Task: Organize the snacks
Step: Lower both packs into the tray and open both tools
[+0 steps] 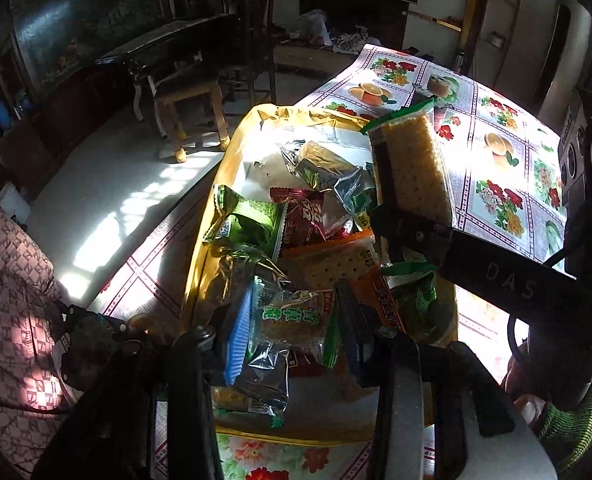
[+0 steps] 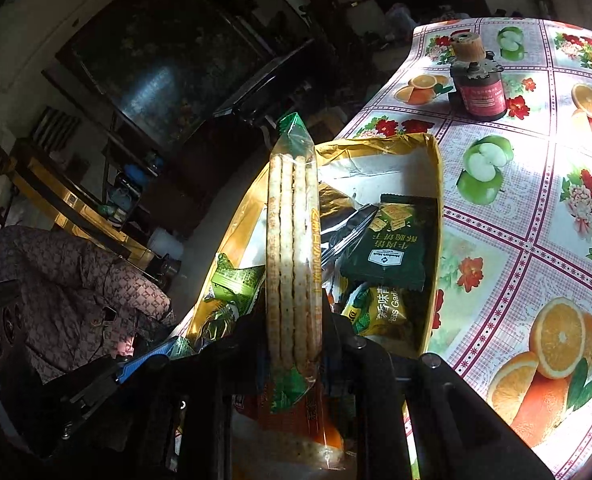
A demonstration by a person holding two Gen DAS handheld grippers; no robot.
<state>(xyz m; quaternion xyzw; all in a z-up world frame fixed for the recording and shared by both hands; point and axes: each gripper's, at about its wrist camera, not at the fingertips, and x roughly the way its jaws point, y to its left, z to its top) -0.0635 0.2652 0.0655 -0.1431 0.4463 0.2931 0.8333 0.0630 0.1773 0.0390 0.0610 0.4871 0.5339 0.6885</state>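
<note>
The cracker pack is sitting upright between the jaws of the right gripper, which is pinching it tight near its lower end and holding it above the yellow box. From the left wrist view the same pack is showing its broad face, tilted over the box's far right corner.

The left gripper is closing partway on a clear cake packet with green print, its blue-padded finger pressing one side and the dark finger the other, low over the near end of the box.

Inside the box other snacks are lying in a heap: a green packet, a red packet, a dark green biscuit bag.

The box is resting on a table covered with a fruit-and-flower cloth. A small pink-labelled bottle is standing well apart at the far end. A person's patterned sleeve is showing at the left.
</note>
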